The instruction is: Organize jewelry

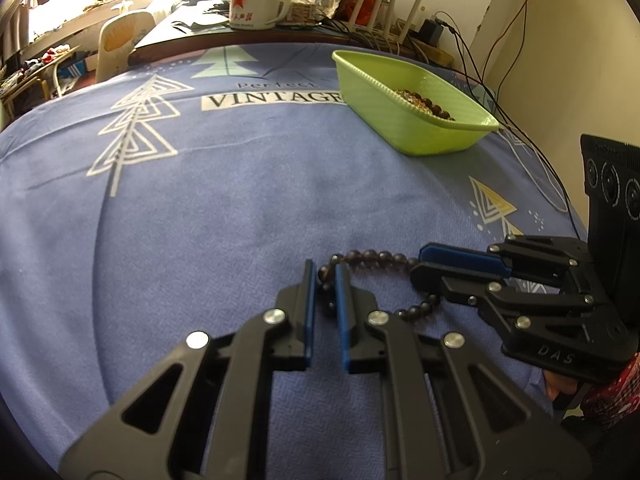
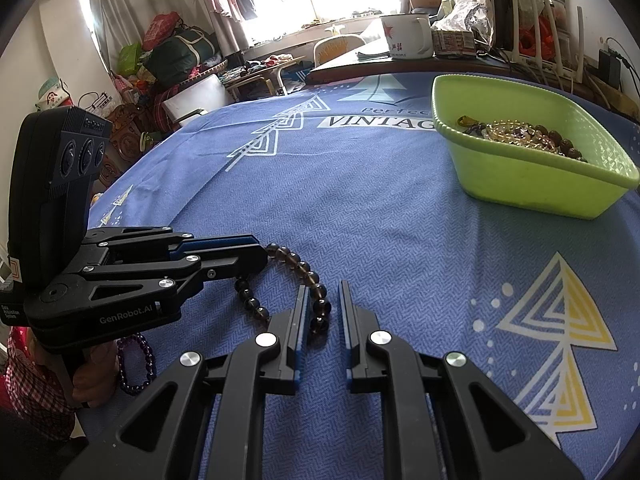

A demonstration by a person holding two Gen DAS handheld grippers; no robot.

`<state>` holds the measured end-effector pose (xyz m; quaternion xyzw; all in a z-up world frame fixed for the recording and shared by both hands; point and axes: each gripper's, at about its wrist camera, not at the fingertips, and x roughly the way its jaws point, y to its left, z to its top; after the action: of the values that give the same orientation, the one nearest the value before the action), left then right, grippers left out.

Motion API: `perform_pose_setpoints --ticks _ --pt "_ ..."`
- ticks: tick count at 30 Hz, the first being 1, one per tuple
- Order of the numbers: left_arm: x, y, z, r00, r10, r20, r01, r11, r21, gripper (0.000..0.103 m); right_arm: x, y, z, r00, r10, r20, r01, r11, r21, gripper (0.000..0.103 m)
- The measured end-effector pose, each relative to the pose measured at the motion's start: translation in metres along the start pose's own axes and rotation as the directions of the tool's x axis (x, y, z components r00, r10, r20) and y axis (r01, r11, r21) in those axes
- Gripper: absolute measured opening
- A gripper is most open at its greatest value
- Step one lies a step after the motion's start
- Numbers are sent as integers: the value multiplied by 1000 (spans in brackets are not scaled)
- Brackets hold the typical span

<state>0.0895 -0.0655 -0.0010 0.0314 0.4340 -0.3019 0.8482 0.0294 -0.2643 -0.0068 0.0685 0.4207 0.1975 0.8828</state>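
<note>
A bracelet of dark smoky beads [image 1: 376, 257] [image 2: 296, 260] lies on the blue cloth near the front edge. My left gripper [image 1: 324, 270] [image 2: 262, 254] is shut on one side of its loop. My right gripper [image 1: 418, 260] [image 2: 322, 290] is shut on the other side, coming in crosswise. The strand runs between the two. A green tray [image 1: 412, 136] [image 2: 520, 188] stands at the far right with several bead bracelets [image 1: 424, 104] [image 2: 520, 136] inside. A purple bead bracelet [image 2: 136, 364] lies by the hand that holds the left gripper.
The blue printed cloth [image 1: 200, 220] [image 2: 380, 220] covers the table. Behind it a dark desk holds a white enamel mug [image 1: 258, 6] [image 2: 408, 36] and clutter. Cables [image 1: 520, 132] trail along the wall on the right, past the tray.
</note>
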Motion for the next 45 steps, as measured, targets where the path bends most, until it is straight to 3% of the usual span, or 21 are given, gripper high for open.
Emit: perform_pose_setpoints --ticks 22,26,34,39,45 --pt "0 2 1 1000 -5 1 5 1000 0 9 1 1 0 1000 1 -2 -1 1000 -11 0" --pt "-2 11 2 998 -62 -2 62 997 -44 9 0 5 0 1000 25 0 -25 999 -26 0" --pt "-11 6 11 990 -137 15 138 987 -81 9 -31 5 11 994 63 93 -61 998 -26 0" --pt "-21 -11 39 987 -155 42 157 987 -37 9 -54 -6 27 985 54 165 -53 999 -15 0" --pt "-24 -54 115 979 -168 115 159 984 83 9 -88 -44 63 958 -45 282 30 998 58 0"
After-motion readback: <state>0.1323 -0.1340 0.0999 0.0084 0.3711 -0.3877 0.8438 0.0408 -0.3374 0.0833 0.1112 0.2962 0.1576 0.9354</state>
